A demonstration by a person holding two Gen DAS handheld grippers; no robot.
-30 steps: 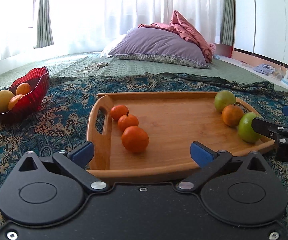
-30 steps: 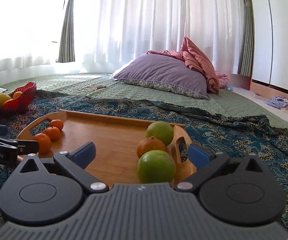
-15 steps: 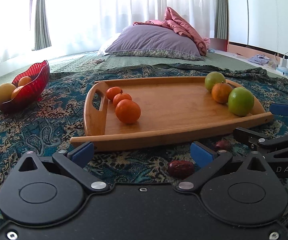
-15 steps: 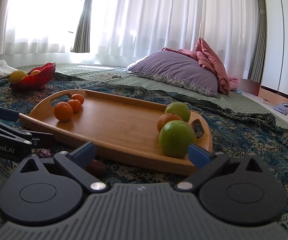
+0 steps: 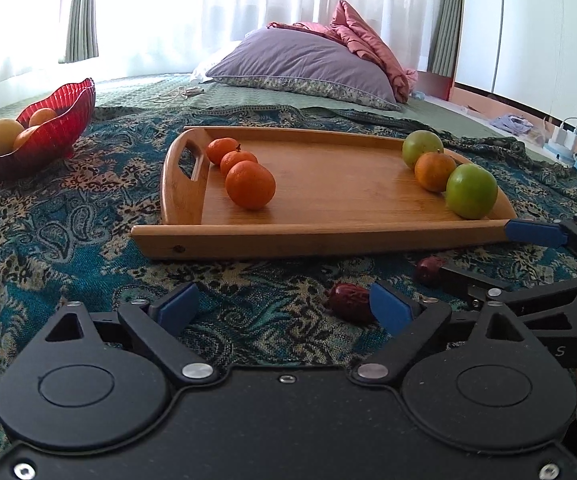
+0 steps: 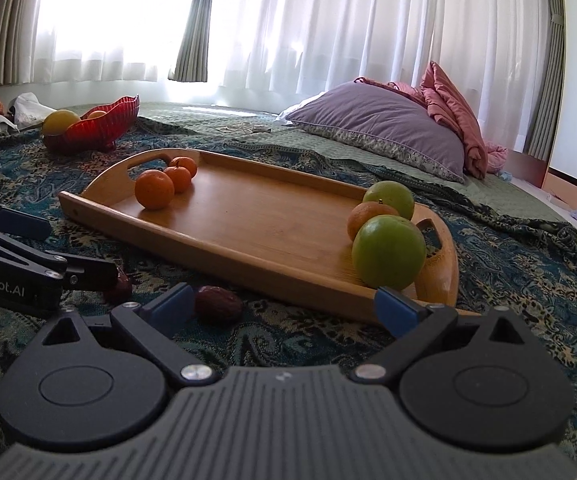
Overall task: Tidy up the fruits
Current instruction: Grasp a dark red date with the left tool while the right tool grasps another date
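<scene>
Nearest you, your left gripper [image 5: 284,306] hangs low over the patterned blue cloth [image 5: 48,232]; its blue pads stand apart with only cloth between them, though the jaws have just been closing. A dark red date [image 5: 348,302] lies on the cloth touching, or just beside, the inner face of its right-hand pad (the contact is too close to call).

Your right gripper [image 6: 284,306] is likewise spread wide and grips nothing. The same date [image 6: 218,304] lies just beside its left pad, and its right pad sits in front of the tray's near rim. A second date [image 5: 426,270] lies a little farther on, by the tip of your right gripper's lower finger as the left camera sees it; the right camera shows it half hidden behind your left gripper's finger.

Beyond the dates, the wooden tray [image 5: 328,236] rests on the cloth. Three mandarins [image 5: 250,184] line up near its left handle. At the right end a green fruit [image 5: 470,190], an orange one [image 5: 434,170] and another green one [image 5: 422,148] sit in a touching row.

Farther left, a red glass bowl [image 5: 60,132] holds yellow and orange fruit. At the back lies a purple pillow [image 5: 304,62], before white curtains [image 6: 328,20].
</scene>
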